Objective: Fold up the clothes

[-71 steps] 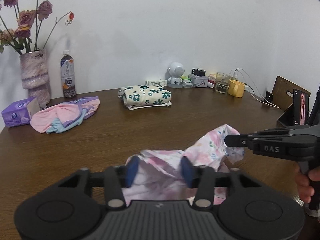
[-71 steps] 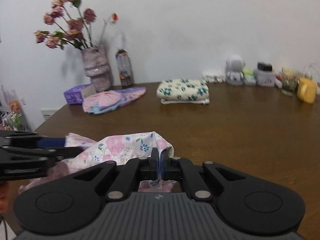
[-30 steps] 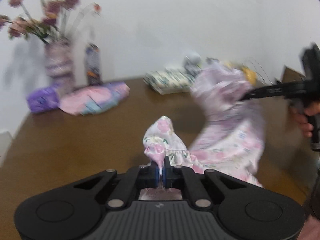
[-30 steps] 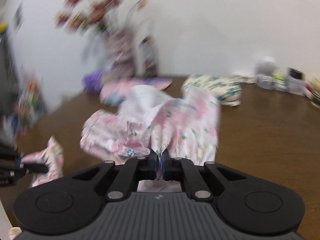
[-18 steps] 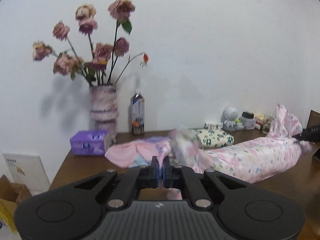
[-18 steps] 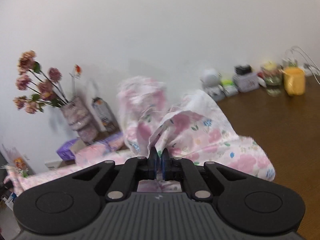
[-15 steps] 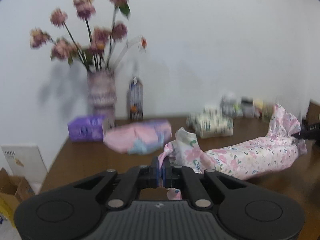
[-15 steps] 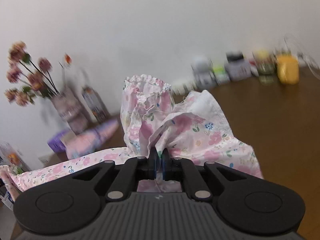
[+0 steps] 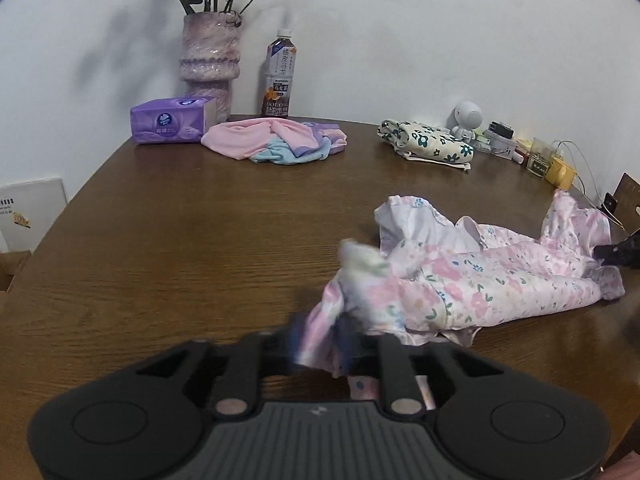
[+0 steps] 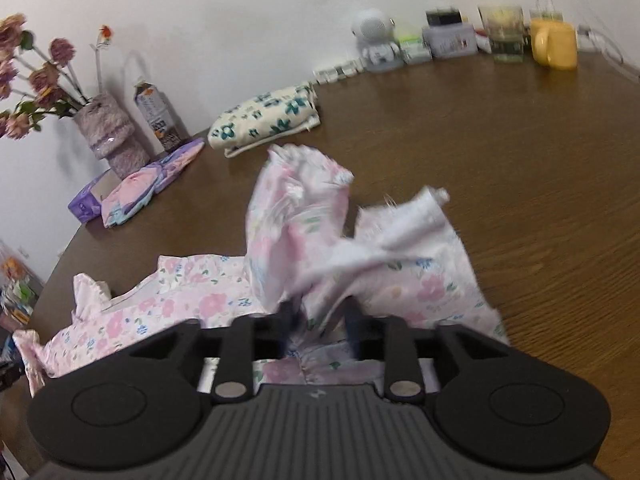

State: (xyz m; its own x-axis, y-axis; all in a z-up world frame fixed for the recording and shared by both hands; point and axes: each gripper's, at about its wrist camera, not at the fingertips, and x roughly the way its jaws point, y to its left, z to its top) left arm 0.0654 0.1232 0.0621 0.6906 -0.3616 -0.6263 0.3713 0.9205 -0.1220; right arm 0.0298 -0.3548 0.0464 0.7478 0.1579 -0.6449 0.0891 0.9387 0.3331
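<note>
Both tools parted, cloth loose between fingers: left tool (image 9: pixel 320 344), right tool (image 10: pixel 318 324). Pink floral cotton garment (image 9: pixel 480 280) lies crumpled on brown wooden worktop (image 9: pixel 180 248). Flatten it, square edges before creasing. Cream floral folded piece (image 9: pixel 428 146) sits beyond.

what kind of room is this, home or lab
Probably a home: a brown wooden table against a white wall carries a purple vase of dried roses, a purple tissue pack, a yellow mug and loose floral clothes.
</note>
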